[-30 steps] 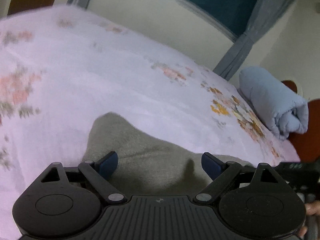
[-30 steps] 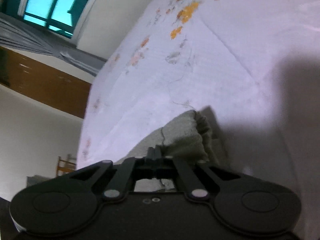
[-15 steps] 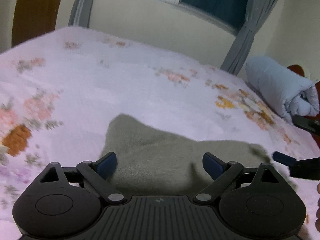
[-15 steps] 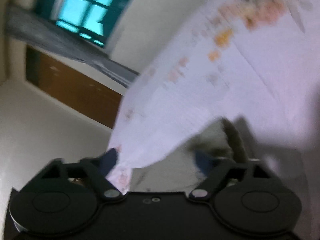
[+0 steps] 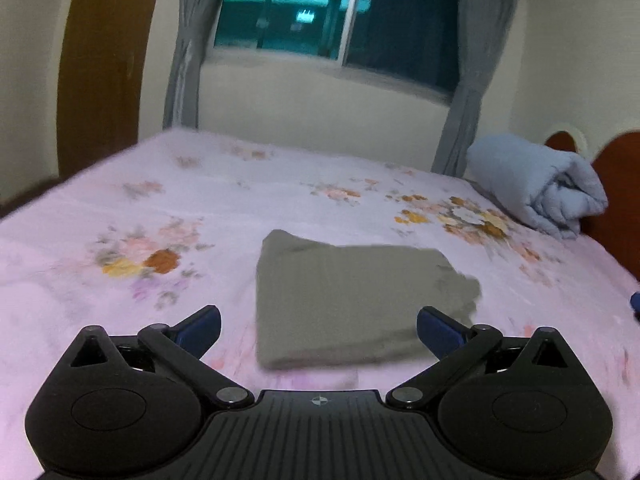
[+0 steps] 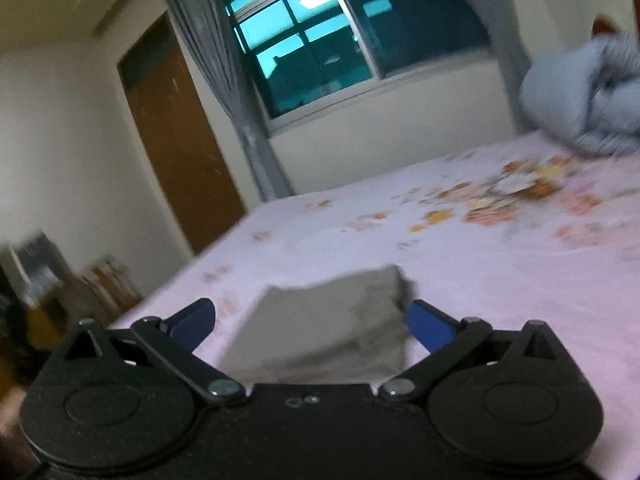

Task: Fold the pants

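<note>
The grey-green pants [image 5: 352,300] lie folded into a compact rectangle on the pink floral bedsheet [image 5: 120,208]. They also show in the right wrist view [image 6: 332,328]. My left gripper [image 5: 319,326] is open and empty, held above the bed just short of the pants' near edge. My right gripper [image 6: 312,320] is open and empty, raised above the pants' near side. Neither gripper touches the cloth.
A rolled light-blue blanket [image 5: 536,188] lies at the bed's far right by the red-brown headboard [image 5: 616,184]. A window with grey curtains [image 5: 340,16] and a brown door [image 6: 180,140] stand behind the bed. Clutter sits on the floor at the left [image 6: 60,280].
My right gripper has let go of the pants' edge and opened. Both grippers have lifted and drawn back from the pants, which now lie flat and folded.
</note>
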`<state>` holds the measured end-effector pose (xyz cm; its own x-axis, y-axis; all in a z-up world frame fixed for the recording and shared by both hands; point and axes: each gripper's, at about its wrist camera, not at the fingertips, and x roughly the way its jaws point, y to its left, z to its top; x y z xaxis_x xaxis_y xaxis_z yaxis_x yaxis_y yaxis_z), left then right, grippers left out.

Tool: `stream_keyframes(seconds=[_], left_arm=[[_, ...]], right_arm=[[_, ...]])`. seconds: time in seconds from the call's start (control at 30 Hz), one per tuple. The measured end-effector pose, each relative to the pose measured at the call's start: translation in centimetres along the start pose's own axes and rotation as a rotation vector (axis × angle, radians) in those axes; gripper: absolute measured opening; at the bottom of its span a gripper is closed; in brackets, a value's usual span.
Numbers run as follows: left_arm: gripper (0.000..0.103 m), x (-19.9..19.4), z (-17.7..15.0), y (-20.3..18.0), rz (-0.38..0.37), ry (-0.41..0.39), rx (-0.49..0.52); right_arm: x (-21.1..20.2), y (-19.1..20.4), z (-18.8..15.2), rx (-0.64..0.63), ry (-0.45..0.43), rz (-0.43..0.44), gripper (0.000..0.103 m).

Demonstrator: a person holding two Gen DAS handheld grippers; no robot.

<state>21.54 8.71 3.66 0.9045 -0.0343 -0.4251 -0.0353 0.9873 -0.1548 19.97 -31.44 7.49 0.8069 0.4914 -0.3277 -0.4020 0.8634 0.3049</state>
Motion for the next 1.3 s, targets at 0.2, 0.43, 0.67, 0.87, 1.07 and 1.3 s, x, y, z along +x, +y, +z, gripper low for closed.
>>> stream_keyframes(seconds=[0.2,0.43,0.67,0.87,1.07,1.3], left_arm=[[0.103,-11.2,-8.6,-2.1,0.038,-0.131,0.122],[0.103,-15.1,-11.7,-1.9,0.025,-0.16,0.094],[0.103,-14.9,-12.0,-1.7,0.043,-0.154,0.069],[0.103,-14.1,-12.0,-2.3,0.041,-0.14,0.093],[0.103,-14.1,-12.0,-2.6,0.036,-0.142,0.094],[0.103,-14.1,-12.0,-2.7,0.027,-0.143,0.097]], right_arm=[[-8.1,2.5,-8.2,-0.12,-0.069,-0.177,0.097],[-9.6,5.3,-12.2,-0.233,0.003,-0.203,0.097],[-10.0,5.8,-12.3,-0.204,-0.067,-0.216,0.097],[-9.1,5.8,-12.9,-0.19,-0.073,-0.248,0.097],[-9.3,6.4,-13.4,-0.226,-0.071,-0.245,0.097],[-9.7,6.7,-13.3,-0.248,-0.07,-0.242,0.097]])
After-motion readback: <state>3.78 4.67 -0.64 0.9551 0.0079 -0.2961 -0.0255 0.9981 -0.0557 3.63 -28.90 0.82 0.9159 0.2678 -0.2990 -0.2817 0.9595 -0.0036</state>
